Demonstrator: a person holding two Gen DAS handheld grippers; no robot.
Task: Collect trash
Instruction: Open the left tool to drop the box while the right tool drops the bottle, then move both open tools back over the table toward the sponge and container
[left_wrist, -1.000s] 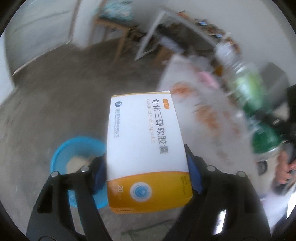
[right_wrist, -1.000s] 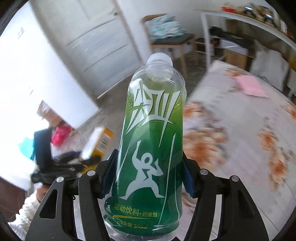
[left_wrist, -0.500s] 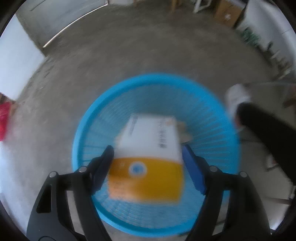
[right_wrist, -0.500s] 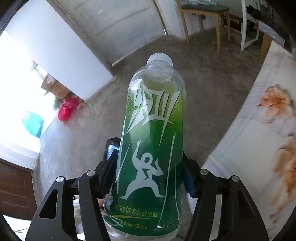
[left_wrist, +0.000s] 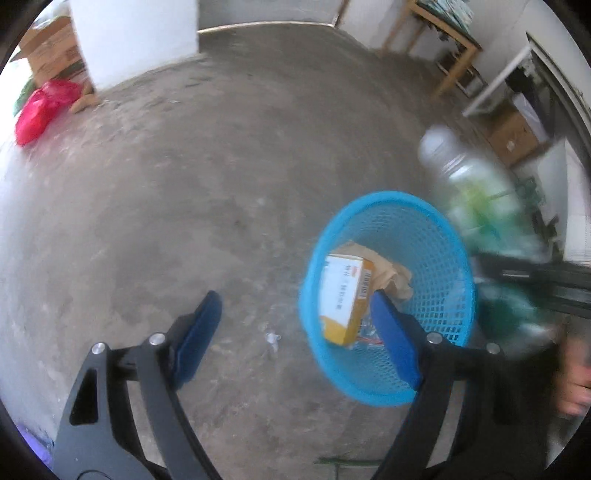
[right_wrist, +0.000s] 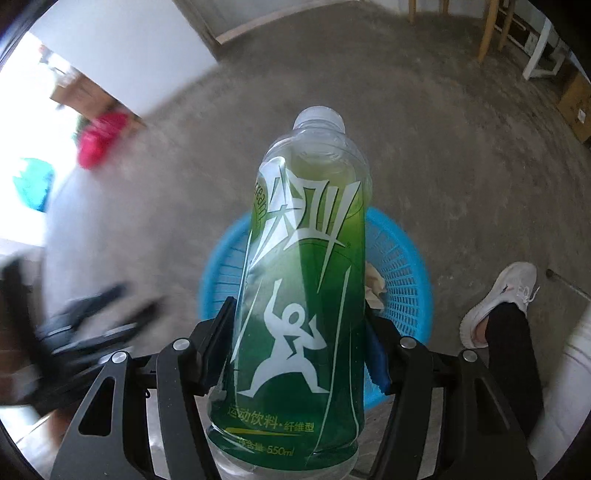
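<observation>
A blue mesh basket (left_wrist: 436, 236) stands on the concrete floor. A white and orange medicine box (left_wrist: 343, 295) lies inside it on crumpled brown paper (left_wrist: 391, 273). My left gripper (left_wrist: 295, 328) is open and empty, just left of the basket. My right gripper (right_wrist: 299, 328) is shut on a green drink bottle (right_wrist: 303, 295) and holds it over the basket (right_wrist: 402, 266). The bottle shows blurred at the right of the left wrist view (left_wrist: 480, 192).
A red bag (left_wrist: 40, 107) and a cardboard box (left_wrist: 48, 55) sit by the white wall at far left. A wooden table (left_wrist: 439, 40) and boxes (left_wrist: 513, 133) stand at far right. The person's white shoe (right_wrist: 498, 299) is right of the basket.
My left gripper opened and dropped the medicine box into the basket, then drew back to the left. My right gripper carried the bottle over the basket.
</observation>
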